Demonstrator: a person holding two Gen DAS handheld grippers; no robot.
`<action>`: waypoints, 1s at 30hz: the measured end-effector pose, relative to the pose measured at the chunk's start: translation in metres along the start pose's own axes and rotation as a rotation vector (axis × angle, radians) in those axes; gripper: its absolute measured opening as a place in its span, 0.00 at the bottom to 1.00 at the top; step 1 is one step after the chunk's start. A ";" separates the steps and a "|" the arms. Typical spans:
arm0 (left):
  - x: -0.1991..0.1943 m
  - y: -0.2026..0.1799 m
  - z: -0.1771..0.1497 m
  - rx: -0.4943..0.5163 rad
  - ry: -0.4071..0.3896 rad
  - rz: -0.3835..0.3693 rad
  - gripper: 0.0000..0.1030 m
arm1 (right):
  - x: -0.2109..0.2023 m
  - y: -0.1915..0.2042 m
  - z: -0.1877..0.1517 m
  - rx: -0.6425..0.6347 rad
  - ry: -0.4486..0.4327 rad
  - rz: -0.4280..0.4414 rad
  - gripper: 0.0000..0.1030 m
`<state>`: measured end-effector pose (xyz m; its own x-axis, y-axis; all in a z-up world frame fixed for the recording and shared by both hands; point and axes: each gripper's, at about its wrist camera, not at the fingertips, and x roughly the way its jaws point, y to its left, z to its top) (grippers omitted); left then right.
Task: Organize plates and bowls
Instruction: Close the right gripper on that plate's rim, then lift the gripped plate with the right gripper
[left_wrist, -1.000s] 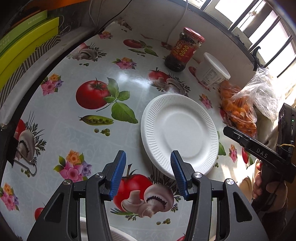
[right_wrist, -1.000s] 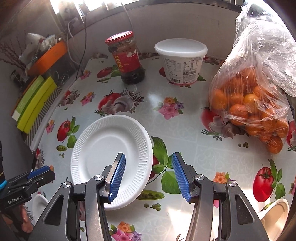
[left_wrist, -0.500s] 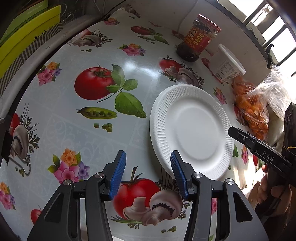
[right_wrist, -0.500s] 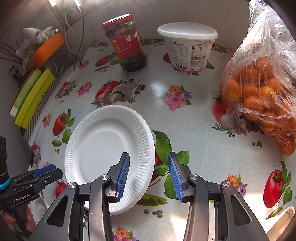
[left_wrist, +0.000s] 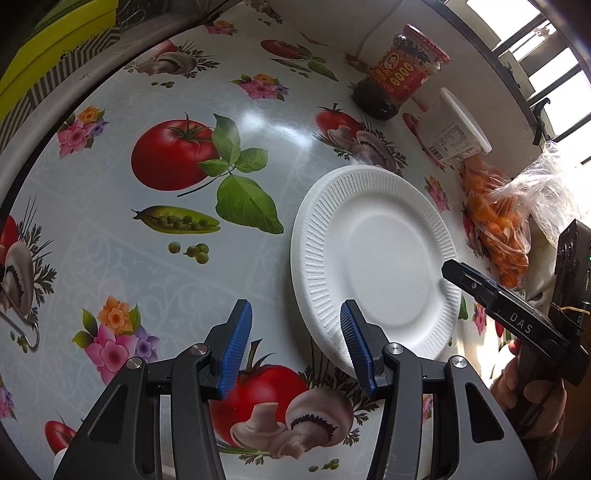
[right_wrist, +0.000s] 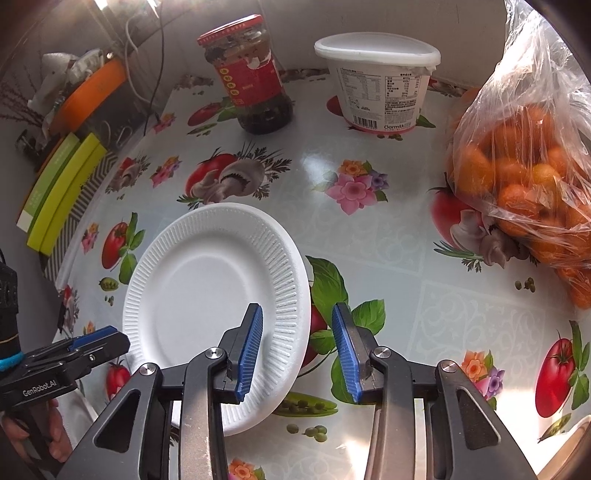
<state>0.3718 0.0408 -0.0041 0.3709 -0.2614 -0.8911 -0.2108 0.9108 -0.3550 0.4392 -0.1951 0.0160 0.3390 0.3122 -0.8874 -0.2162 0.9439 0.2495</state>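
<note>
Item: white foam plate, ribbed rim, lying flat on the printed tabletop; seen lower left of centre in the right wrist view, right of centre in the left wrist view

Step in hand, as judged: the plate's rim is to be pinched by the right gripper. A good grip is served if one pad is set above the rim and the other slid beneath its lip; the foam is judged light and easily crushed, so gentle closure is advised, and a shallow bite may let it slip

Right gripper: jaws about a third open and just closed further. The plate's right edge is framed between the pads, the left pad over the ribbed rim, the right pad over the leaf print just beside it; no pressing contact is shown, nothing is held

Left gripper: half open, empty; its right pad is over the plate's lower-left rim, its left pad over bare tabletop

Nearby, well apart from the plate: sauce jar, white tub, bag of oranges, upper part of the frame
</note>
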 end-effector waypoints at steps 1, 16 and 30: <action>0.000 -0.001 0.000 0.001 -0.001 -0.008 0.50 | 0.001 0.000 0.000 0.000 0.000 0.000 0.37; 0.007 -0.007 0.001 -0.004 -0.002 -0.057 0.27 | 0.005 0.000 -0.003 0.002 0.010 0.000 0.24; 0.003 -0.009 -0.001 0.008 -0.030 -0.051 0.20 | 0.001 -0.001 -0.008 0.022 0.011 0.022 0.22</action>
<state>0.3734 0.0318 -0.0039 0.4077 -0.2984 -0.8630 -0.1835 0.8990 -0.3976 0.4322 -0.1962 0.0117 0.3246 0.3322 -0.8856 -0.2033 0.9389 0.2777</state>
